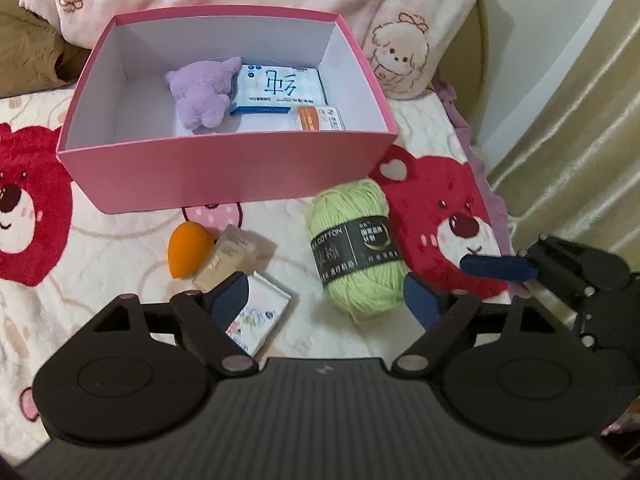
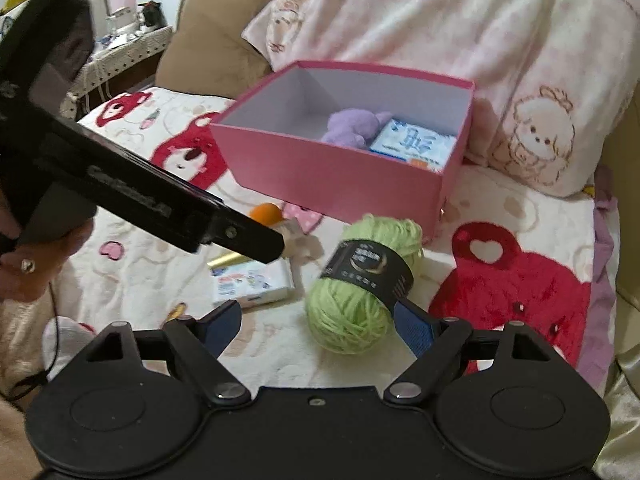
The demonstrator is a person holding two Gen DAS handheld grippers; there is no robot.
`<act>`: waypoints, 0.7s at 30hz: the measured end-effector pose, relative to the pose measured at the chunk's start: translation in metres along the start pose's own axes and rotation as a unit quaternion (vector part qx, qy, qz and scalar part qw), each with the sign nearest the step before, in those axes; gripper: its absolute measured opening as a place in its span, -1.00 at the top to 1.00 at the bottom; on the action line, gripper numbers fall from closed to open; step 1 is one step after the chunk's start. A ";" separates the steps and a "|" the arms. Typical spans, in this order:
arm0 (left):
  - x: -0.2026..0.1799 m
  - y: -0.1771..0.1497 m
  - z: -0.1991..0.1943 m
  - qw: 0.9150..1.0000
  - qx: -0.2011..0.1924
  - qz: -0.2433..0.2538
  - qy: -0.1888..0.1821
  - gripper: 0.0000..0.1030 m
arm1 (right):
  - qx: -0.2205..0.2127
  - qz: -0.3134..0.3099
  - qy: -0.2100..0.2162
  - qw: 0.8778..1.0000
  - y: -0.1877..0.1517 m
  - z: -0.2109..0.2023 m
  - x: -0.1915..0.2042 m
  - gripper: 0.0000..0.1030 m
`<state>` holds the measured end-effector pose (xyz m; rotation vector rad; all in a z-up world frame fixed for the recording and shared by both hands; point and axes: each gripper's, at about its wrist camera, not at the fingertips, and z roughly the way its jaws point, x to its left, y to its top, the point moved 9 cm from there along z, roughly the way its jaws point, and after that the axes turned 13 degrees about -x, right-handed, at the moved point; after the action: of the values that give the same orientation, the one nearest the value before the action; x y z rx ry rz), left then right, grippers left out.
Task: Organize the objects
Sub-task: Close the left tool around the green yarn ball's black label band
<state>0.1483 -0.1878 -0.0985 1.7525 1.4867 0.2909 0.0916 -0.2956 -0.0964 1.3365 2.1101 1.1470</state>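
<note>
While both tools gape with nothing between their pads, the left tool (image 1: 326, 300) and right tool (image 2: 318, 322) hang over the bed's bear-printed fleece blanket (image 1: 120, 248), where a light-green yarn skein (image 1: 352, 248) lies just before the open pink cardboard box (image 1: 224, 172).

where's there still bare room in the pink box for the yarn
The left half of the pink box is bare floor, between its left wall and the purple plush. The right half is crowded with the blue-and-white packet and an orange packet. The yarn lies outside, in front.
</note>
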 end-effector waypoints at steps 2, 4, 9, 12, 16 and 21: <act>0.001 -0.002 0.008 1.000 -0.003 -0.014 -0.003 -0.66 | -0.001 0.008 -0.003 1.000 -0.005 0.007 -0.005 -0.68; 0.002 -0.005 0.018 0.999 0.005 -0.030 -0.009 -0.67 | -0.001 0.021 0.001 1.000 -0.010 0.015 -0.010 -0.68; 0.003 -0.009 0.046 0.999 0.008 -0.028 -0.012 -0.67 | 0.010 0.053 0.012 0.998 -0.019 0.037 -0.021 -0.68; 0.009 -0.009 0.063 0.999 0.007 -0.043 -0.002 -0.64 | 0.028 0.082 0.014 0.996 -0.021 0.054 -0.030 -0.69; 0.016 -0.009 0.079 0.998 0.004 -0.070 -0.003 -0.63 | 0.054 0.118 0.015 0.991 -0.024 0.073 -0.040 -0.70; 0.018 -0.010 0.087 0.995 0.000 -0.094 -0.020 -0.49 | 0.065 0.125 0.022 0.990 -0.030 0.082 -0.039 -0.53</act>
<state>0.2013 -0.2086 -0.1679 1.5938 1.6096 0.1582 0.1490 -0.3007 -0.1726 1.6903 2.1244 1.1586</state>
